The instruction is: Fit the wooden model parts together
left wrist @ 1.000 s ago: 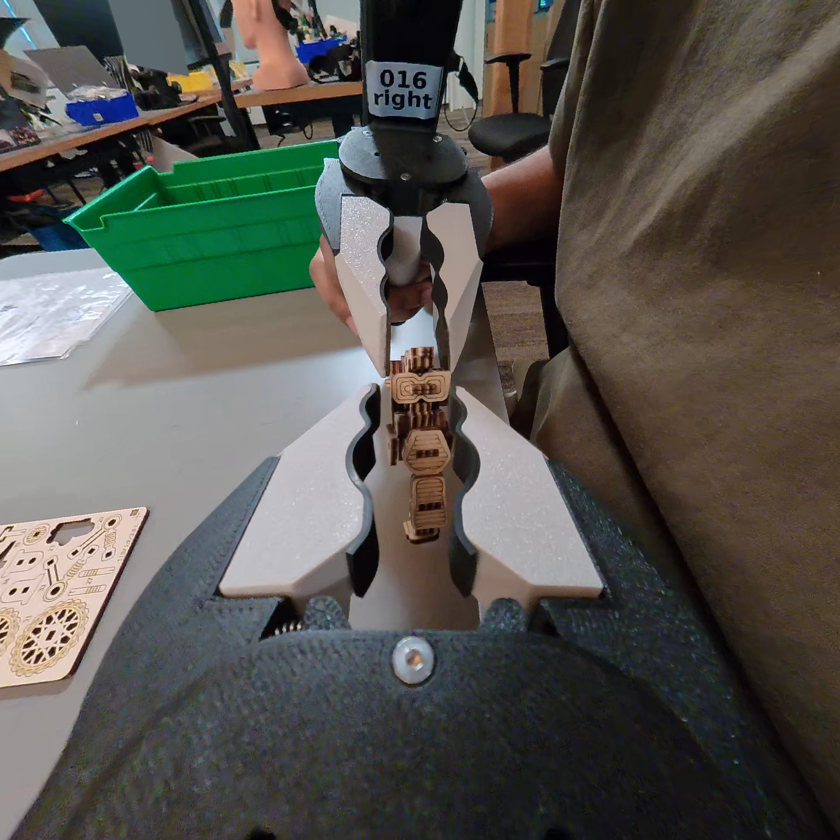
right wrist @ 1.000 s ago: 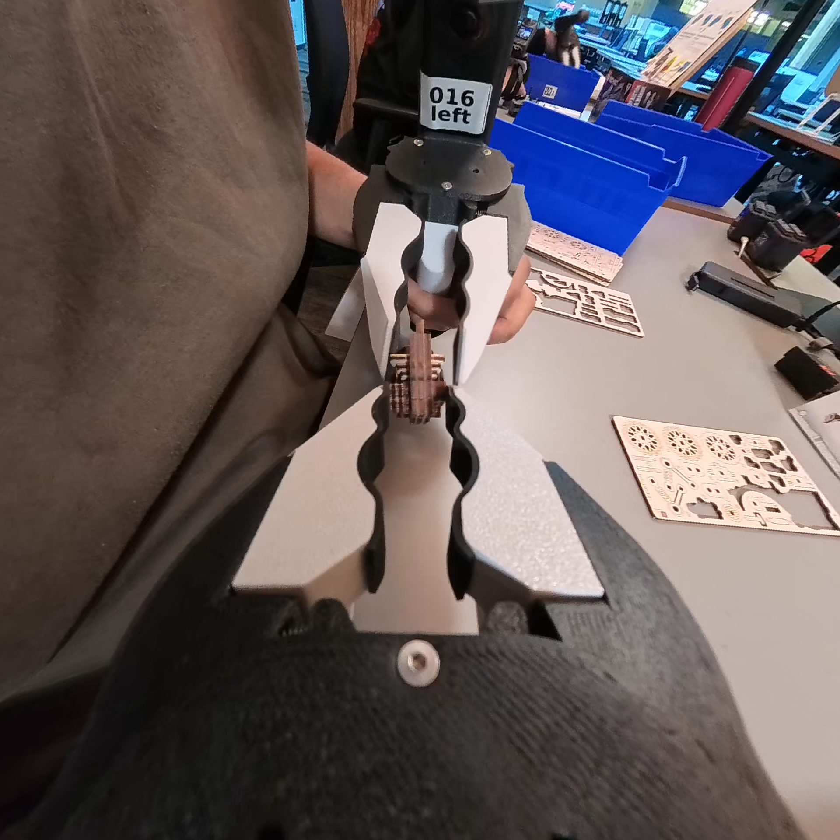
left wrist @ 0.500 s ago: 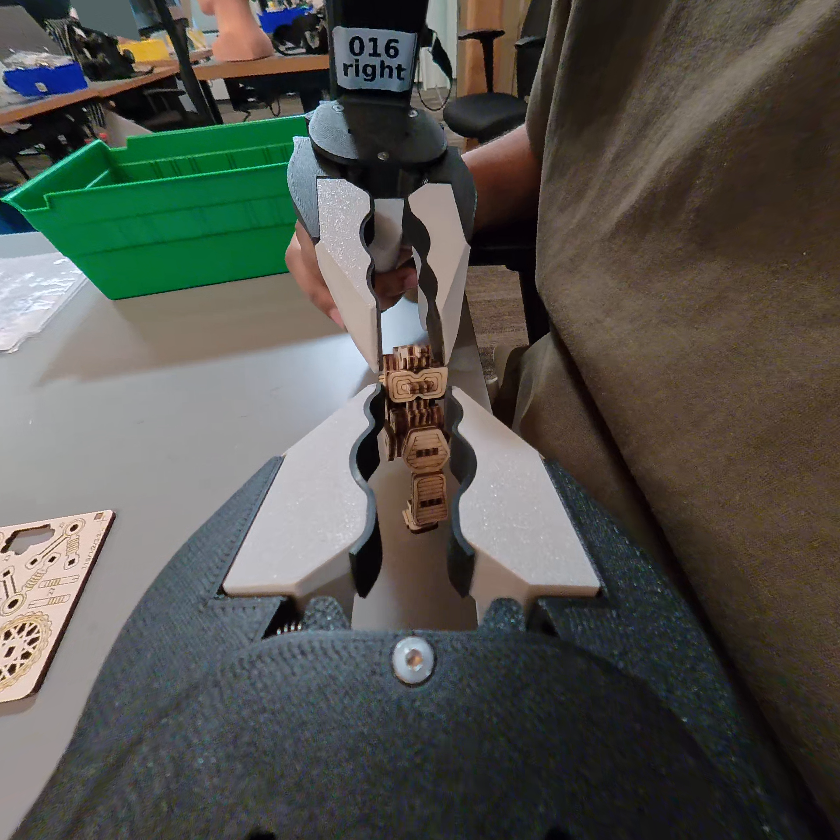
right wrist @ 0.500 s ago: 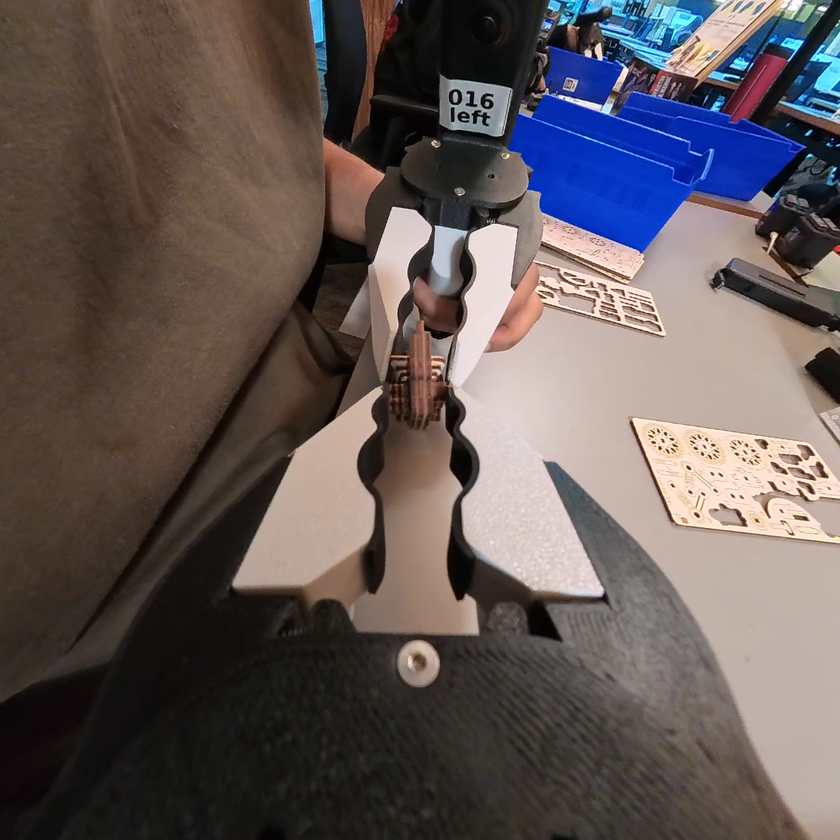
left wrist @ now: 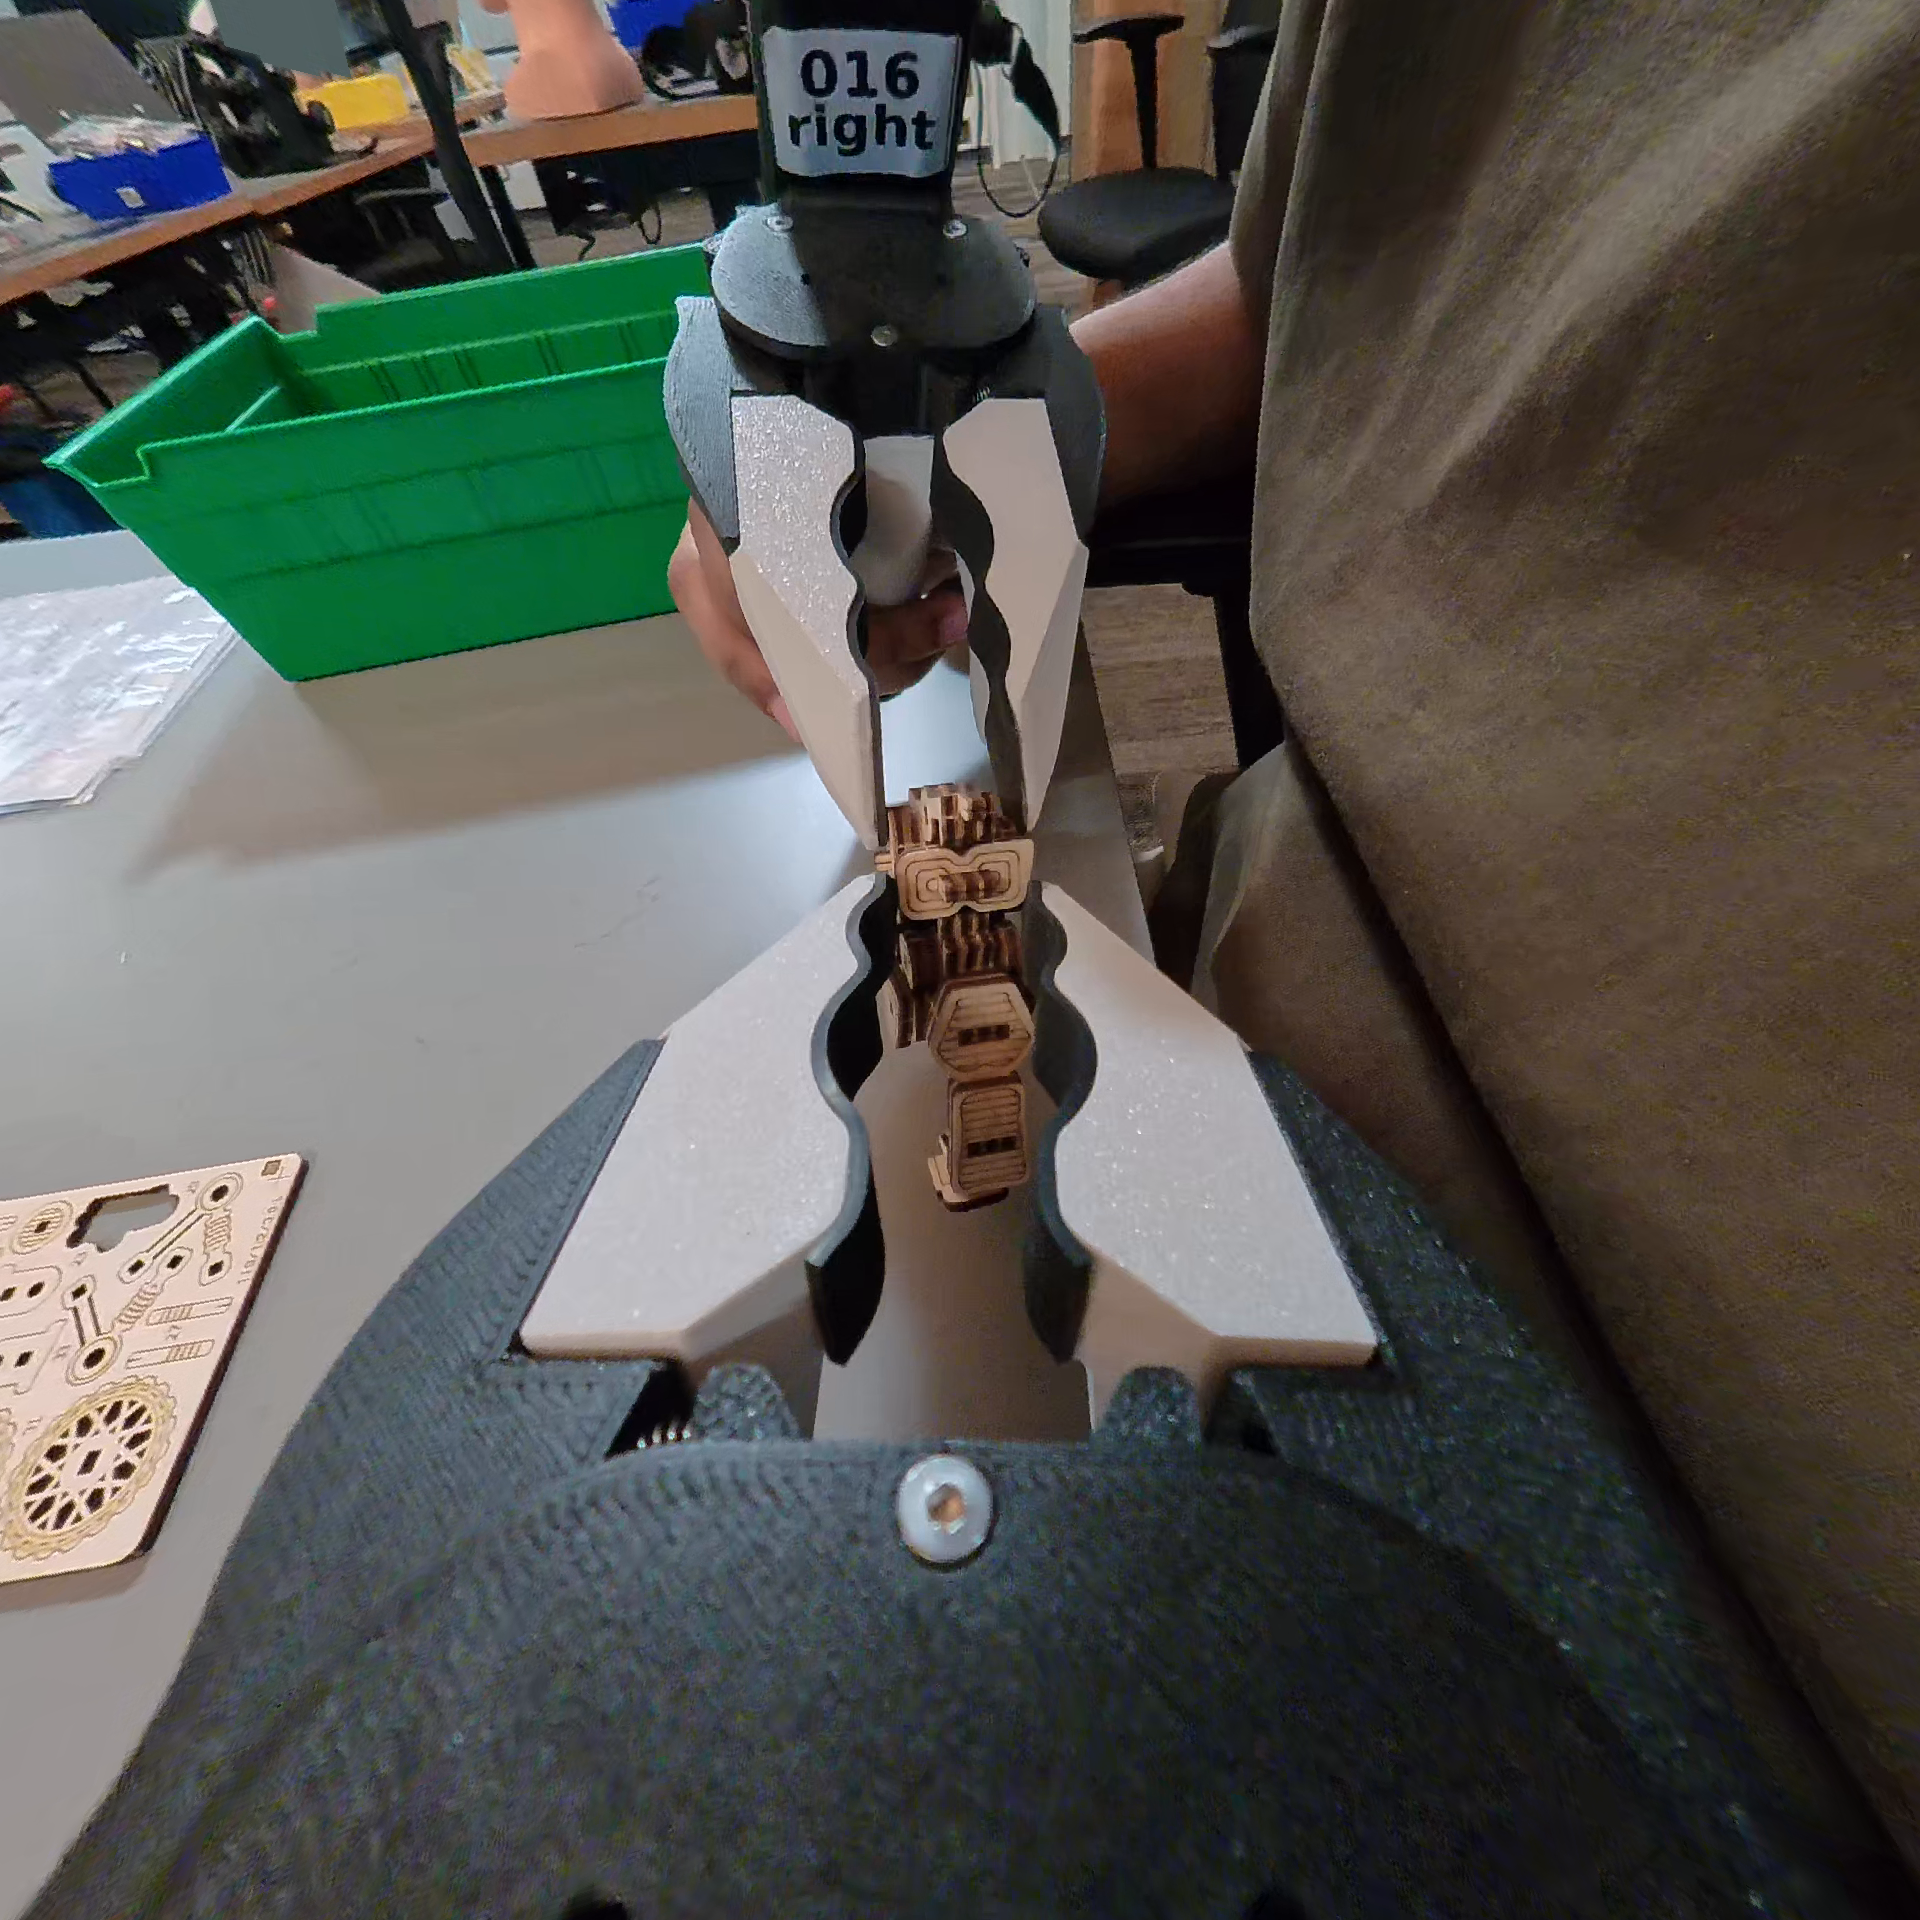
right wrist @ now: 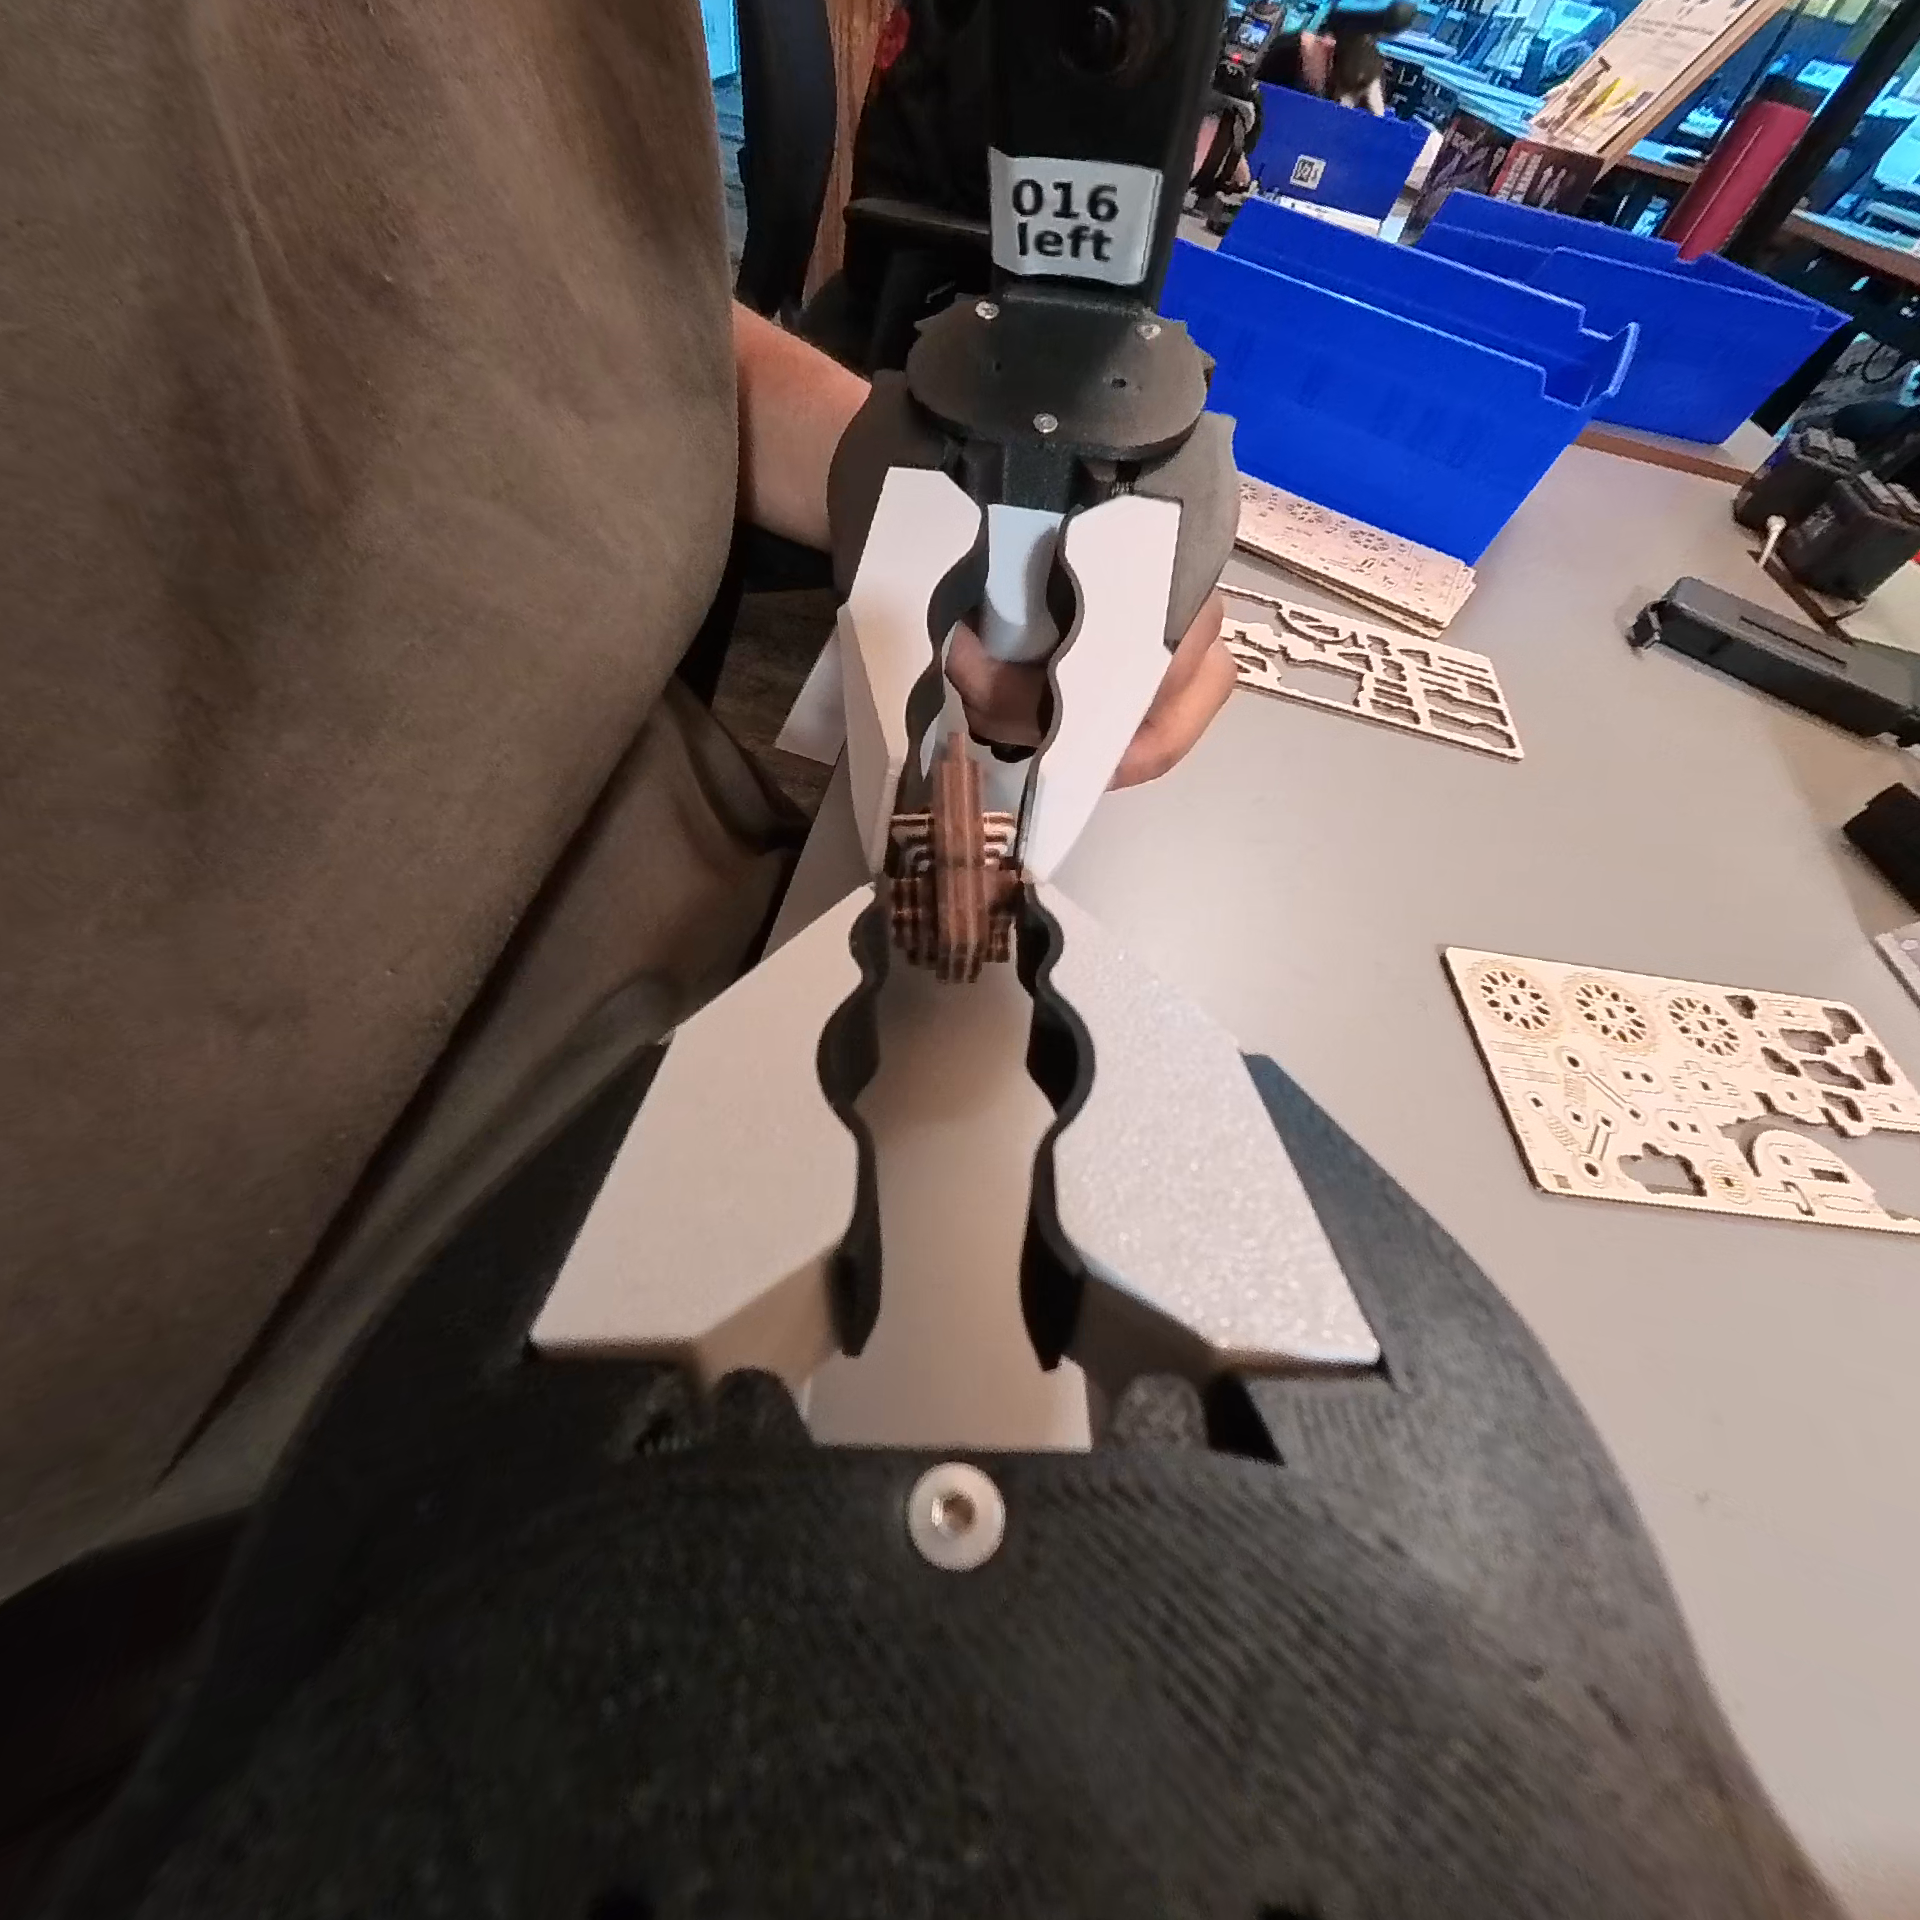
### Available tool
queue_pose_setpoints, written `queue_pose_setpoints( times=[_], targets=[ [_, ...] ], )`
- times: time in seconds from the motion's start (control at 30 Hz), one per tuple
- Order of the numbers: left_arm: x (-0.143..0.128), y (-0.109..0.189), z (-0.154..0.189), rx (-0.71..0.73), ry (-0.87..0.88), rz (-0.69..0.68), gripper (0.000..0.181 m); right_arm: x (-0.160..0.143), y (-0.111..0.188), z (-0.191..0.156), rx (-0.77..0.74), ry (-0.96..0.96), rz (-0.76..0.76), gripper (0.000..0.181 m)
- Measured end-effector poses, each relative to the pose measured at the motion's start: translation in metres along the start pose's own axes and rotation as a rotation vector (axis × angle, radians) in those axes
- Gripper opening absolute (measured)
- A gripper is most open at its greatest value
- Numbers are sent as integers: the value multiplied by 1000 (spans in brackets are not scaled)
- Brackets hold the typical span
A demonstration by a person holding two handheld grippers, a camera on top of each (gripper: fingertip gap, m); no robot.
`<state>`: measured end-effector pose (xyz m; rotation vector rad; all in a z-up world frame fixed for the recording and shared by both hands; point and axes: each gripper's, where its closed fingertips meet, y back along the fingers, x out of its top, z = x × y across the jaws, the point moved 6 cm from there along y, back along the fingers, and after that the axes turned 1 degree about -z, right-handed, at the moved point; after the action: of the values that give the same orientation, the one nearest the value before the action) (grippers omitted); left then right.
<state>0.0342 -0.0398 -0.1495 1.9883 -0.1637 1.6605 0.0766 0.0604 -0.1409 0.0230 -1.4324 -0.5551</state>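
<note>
Table [left wrist: 436,935] edge, both grippers pinch model [left wrist: 961,997]

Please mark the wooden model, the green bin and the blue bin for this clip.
wooden model [left wrist: 982,1039]: left wrist view, on its hexagonal middle piece.
green bin [left wrist: 416,540]: left wrist view, on its front wall.
blue bin [right wrist: 1382,416]: right wrist view, on its near side wall.

1. Left wrist view looks along its own fingers, close on the wooden model [left wrist: 961,997], toward the green bin [left wrist: 416,468].
2. Right wrist view faces the opposite way, equally close on the wooden model [right wrist: 951,899], blue bins [right wrist: 1455,395] beyond it.
3. Both views share the model.
</note>
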Motion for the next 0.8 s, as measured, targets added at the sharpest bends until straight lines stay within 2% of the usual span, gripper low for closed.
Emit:
queue_pose_setpoints(
  times=[0.3, 0.47, 0.8],
  targets=[
    [0, 0, -3, 46, -16, -11, 22, -2, 2, 5, -30, -19, 10, 22],
    [-5, 9, -14, 112, 18, -9, 38, -3, 7, 14, -54, -68, 39, 22],
    [-13, 16, -23, 128, 71, -8, 35, 1, 20, 29, -75, -185, 160, 22]
  ],
)
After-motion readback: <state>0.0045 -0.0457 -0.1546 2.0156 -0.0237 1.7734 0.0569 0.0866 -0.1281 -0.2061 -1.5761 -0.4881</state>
